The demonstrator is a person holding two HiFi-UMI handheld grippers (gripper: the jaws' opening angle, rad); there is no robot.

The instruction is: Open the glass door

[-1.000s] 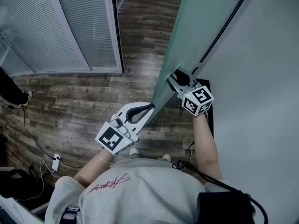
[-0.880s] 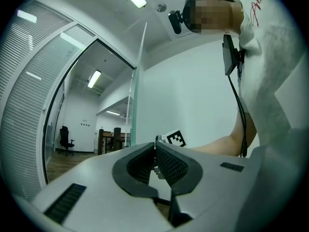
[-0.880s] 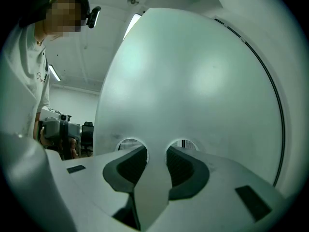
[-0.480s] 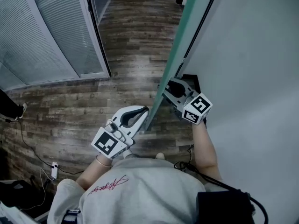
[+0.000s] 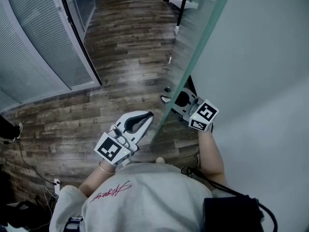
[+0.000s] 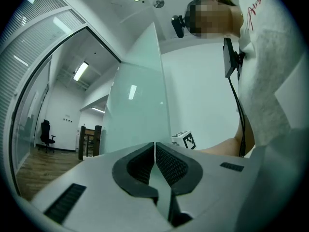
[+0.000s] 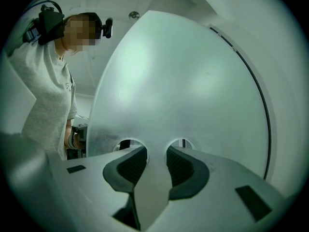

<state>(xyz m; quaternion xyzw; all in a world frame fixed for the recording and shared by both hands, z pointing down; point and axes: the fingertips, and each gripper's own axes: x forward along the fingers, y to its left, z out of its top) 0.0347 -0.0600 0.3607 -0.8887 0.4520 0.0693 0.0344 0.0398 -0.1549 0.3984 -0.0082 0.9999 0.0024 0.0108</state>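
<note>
Now, door: a frosted glass door point(image 5: 193, 47) stands ajar and is seen nearly edge-on from the head view. It runs from near centre, between the two grippers, up to the far right.
Door in gripper views: it is a pale pane ahead of the left jaws point(image 6: 137, 105), and it fills most of the right gripper view point(image 7: 183, 81).
Left gripper: the left gripper point(image 5: 145, 116) is on the left side of the door, tip just beside its near edge. In its own view point(image 6: 154, 151) the jaws are pressed together with nothing between them.
Right gripper: the right gripper point(image 5: 179, 99) is on the right side, between door and wall point(image 5: 270, 57), pointing at the glass. In its own view point(image 7: 157, 158) the jaws stand apart, clasping nothing, with the frosted face right ahead and two clear round spots just beyond the pads.
Fitting: a small metal fitting point(image 5: 166, 99) shows at the door, just left of the right gripper.
Floor: a dark wood floor point(image 5: 125, 47) stretches far past the door.
Blinds: a glazed partition with blinds point(image 5: 34, 47) stands at far left.
</note>
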